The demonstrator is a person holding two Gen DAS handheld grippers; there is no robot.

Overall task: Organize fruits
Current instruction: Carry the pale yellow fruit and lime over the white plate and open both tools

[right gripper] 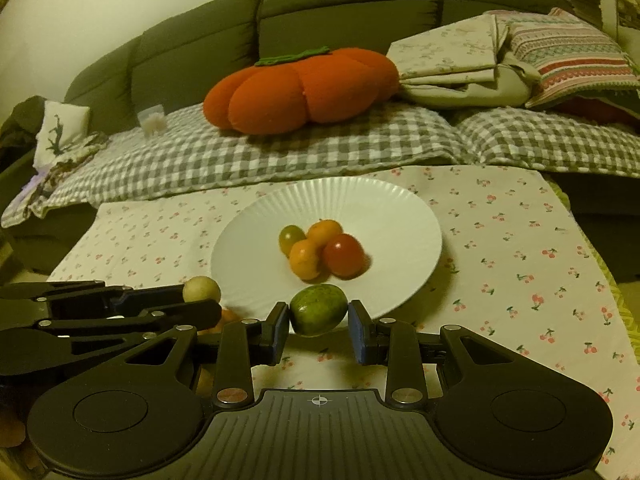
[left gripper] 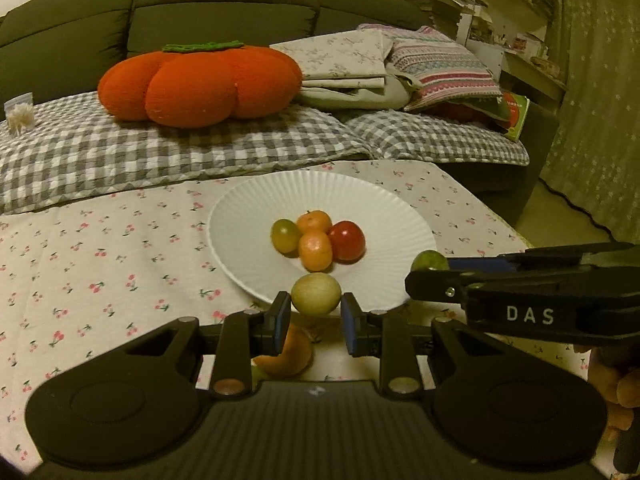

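Left wrist view: the left gripper [left gripper: 316, 312] clamps a pale fruit [left gripper: 316, 294], the right gripper [right gripper: 319, 322] clamps a green fruit [right gripper: 318, 309], and the white plate [left gripper: 248, 208] lies at twelve o'clock, just beyond both.

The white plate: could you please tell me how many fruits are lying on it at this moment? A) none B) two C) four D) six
C: on the white plate lie four fruits, a green-yellow one, two orange ones and a red one; the other two are held in the grippers, off the plate.
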